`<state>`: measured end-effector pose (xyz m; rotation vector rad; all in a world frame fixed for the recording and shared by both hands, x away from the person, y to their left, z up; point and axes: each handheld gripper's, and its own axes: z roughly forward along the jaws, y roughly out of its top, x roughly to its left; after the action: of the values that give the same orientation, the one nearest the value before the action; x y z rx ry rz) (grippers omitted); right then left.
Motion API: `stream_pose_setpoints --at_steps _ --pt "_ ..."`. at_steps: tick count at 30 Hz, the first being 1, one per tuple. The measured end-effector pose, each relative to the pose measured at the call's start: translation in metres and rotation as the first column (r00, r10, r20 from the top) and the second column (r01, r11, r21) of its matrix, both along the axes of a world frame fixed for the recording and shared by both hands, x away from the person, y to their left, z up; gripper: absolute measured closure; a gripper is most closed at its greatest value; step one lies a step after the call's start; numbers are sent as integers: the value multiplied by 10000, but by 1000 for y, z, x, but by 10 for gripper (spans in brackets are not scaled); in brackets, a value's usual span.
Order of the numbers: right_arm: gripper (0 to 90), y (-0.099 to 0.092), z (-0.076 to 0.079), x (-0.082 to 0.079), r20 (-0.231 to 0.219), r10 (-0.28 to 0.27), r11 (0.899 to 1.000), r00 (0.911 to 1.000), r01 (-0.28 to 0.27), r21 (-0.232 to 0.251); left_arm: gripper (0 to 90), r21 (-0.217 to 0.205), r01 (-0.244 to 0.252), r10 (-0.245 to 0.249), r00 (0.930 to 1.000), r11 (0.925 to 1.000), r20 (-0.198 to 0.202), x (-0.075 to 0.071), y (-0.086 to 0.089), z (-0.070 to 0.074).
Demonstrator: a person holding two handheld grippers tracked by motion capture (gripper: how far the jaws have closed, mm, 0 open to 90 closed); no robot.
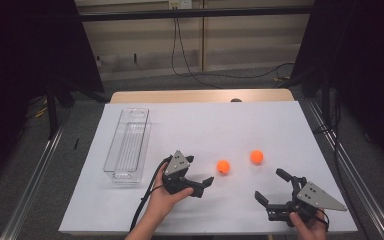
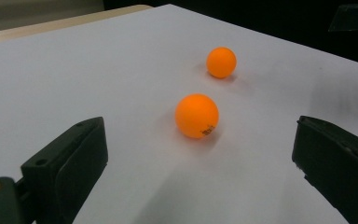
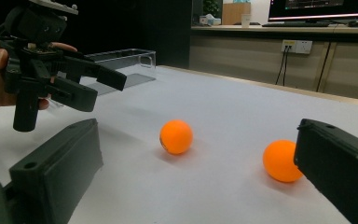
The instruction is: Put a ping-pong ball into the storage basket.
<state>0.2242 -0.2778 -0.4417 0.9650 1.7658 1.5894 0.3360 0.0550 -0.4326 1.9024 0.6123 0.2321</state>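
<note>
My left gripper (image 1: 201,172) gapes wide beside the nearer orange ball (image 1: 223,166); closing off-centre could roll it away. My right gripper (image 1: 272,186) is spread too.

Near ball (image 1: 223,166): orange, round, resting on my white table sheet, small dark print low on its side.
Far ball (image 1: 256,157): orange, resting near it, apart.

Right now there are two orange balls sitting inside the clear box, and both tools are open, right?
Not quite. In the high view the two orange balls sit on the white table, outside the clear box. Both tools, left and right, are open.
</note>
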Motion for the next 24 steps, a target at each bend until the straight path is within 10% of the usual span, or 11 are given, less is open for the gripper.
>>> stream_pose_setpoints --at_steps 24 --pt "4 1 0 1 -14 22 10000 10000 -22 17 34 152 83 -80 9998 9999 -196 5 -7 -3"
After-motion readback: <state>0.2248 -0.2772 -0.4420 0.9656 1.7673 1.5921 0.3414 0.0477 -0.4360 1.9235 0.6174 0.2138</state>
